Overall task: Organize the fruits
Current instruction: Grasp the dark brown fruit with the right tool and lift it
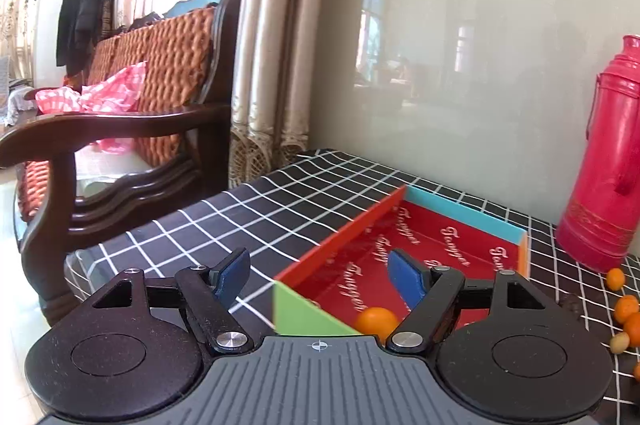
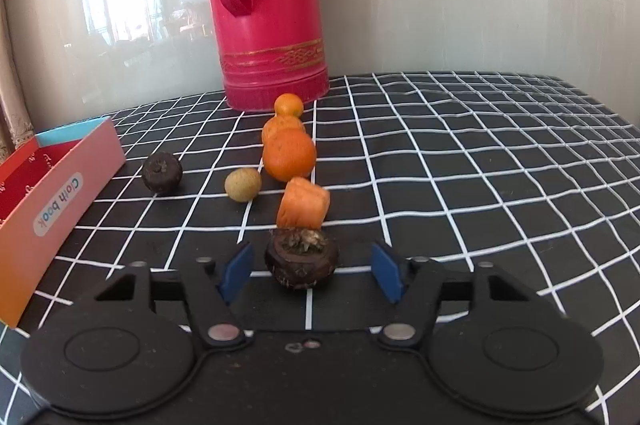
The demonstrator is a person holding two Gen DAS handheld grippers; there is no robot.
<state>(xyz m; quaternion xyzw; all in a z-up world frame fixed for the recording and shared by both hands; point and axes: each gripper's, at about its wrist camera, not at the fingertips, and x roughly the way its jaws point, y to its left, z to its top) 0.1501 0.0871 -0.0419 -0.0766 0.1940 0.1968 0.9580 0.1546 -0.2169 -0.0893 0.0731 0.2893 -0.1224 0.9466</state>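
Observation:
My left gripper (image 1: 316, 261) hangs open over the near corner of a red-lined cardboard box (image 1: 344, 237), with nothing between its blue pads. One small orange fruit (image 1: 376, 321) lies inside the box near that corner. In the right wrist view, a dark brown water chestnut (image 2: 302, 261) sits on the cloth between the blue pads of my right gripper (image 2: 312, 267). A gap shows on each side, so the jaws are open. Beyond it lie a carrot piece (image 2: 305, 203), an orange (image 2: 289, 155), a kumquat (image 2: 288, 105), a pale round fruit (image 2: 243, 185) and a second dark chestnut (image 2: 162, 172).
A tall red thermos (image 2: 272, 5) stands at the back against the glossy wall. The box (image 2: 60, 209) sits at the left on the black checked tablecloth (image 2: 480, 165). A wooden sofa (image 1: 140, 85) stands beyond the table's left edge.

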